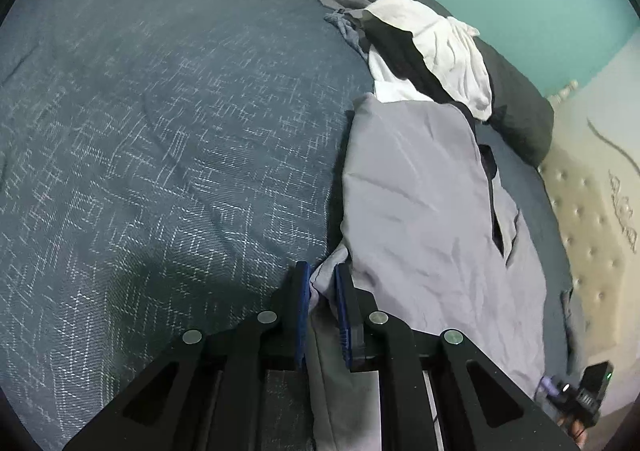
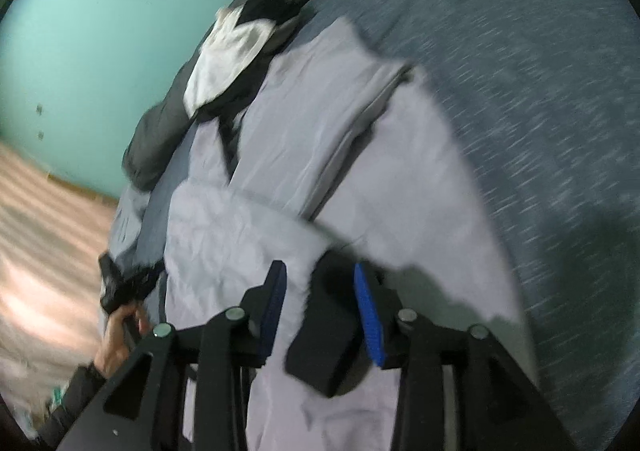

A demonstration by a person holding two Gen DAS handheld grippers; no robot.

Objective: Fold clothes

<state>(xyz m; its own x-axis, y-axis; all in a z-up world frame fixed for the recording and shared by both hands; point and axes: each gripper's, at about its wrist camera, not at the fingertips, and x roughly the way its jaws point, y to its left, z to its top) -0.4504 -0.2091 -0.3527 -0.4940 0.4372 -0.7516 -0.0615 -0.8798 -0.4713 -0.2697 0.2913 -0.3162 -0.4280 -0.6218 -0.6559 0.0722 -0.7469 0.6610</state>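
We pinch the grey garment (image 1: 420, 187) edge with left gripper (image 1: 322, 291) fingers nearly closed, beside the laundry pile (image 1: 432, 47) on the bed (image 1: 160, 111); right gripper (image 2: 320, 291) fingers gape, gripping nothing. Keep the fold taut.

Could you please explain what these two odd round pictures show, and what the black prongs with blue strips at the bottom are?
Each picture comes from a fisheye camera on a hand-held gripper, looking along its two fingers. There is no robot: a person holds one in each hand.

The left gripper pinches an edge of a light grey garment spread on a blue bedspread. The right gripper stands open over that garment, not pinching it. White and black clothes are piled farther back. The person's hand shows in the right view.
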